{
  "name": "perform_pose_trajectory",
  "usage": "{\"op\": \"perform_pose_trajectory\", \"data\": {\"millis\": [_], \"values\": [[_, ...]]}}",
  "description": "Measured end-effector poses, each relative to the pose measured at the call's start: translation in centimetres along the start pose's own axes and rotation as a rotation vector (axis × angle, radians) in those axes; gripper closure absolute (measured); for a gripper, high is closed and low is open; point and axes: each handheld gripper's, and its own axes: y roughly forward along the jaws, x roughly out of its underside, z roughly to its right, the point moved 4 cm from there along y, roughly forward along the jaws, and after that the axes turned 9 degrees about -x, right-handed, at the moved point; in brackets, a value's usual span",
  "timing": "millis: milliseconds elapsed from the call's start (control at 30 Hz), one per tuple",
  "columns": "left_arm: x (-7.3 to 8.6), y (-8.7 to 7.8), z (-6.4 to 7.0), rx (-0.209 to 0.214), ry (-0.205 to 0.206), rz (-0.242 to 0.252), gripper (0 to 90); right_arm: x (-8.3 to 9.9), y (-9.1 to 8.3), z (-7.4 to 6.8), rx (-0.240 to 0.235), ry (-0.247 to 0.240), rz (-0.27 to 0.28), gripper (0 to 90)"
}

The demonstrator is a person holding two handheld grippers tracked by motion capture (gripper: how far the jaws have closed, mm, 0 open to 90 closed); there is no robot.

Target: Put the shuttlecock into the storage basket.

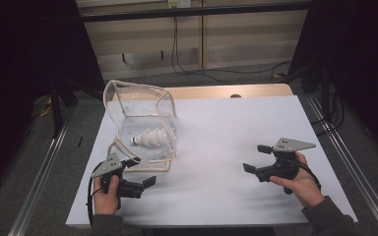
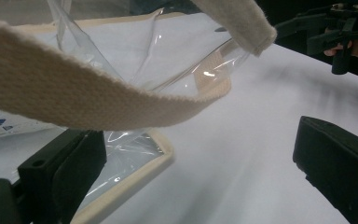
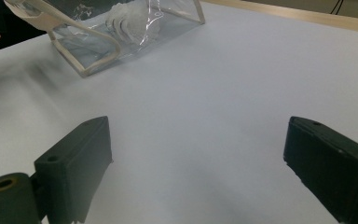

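The clear bag (image 1: 142, 125) stands at left of centre in the high view, on the white table (image 1: 226, 142), its mouth propped open and upward by stiff cream edging. A white shuttlecock (image 1: 150, 138) lies on its side inside, near the bag's floor, cork end toward frame left. The open mouth keeps the contents reachable from above.

The left gripper (image 1: 139, 173) sits at lower left, just beside the bag's near bottom corner. Its jaws stand wide apart with nothing clamped. In the left gripper view, the cream strap (image 2: 98, 100) arcs across the upper half of the frame, above the jaws and untouched by either (one jaw lies close against the bag's edge (image 2: 135, 179)). This placement suggests that the strap or the near edge is the intended grip point.

The right gripper (image 1: 257, 158) rests at lower right, well apart from the bag, jaws likewise spread and empty over bare table. It points toward the bag, probably waiting to assist.
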Motion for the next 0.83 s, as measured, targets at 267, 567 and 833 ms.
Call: {"op": "perform_pose_trajectory", "data": {"millis": [267,567,833], "values": [[0.0,0.0,0.0,-0.004,-0.002,0.001,2.7,0.5,-0.7,0.2,0.012,0.003,0.005,7.2],[0.0,0.1,0.0,-0.003,-0.003,-0.001,2.7,1.5,-1.6,0.5,0.036,0.002,0.011,7.2],[0.0,0.1,0.0,-0.002,0.001,-0.002,2.7,2.0,-2.1,0.6,0.046,0.008,0.024,6.9]]}}
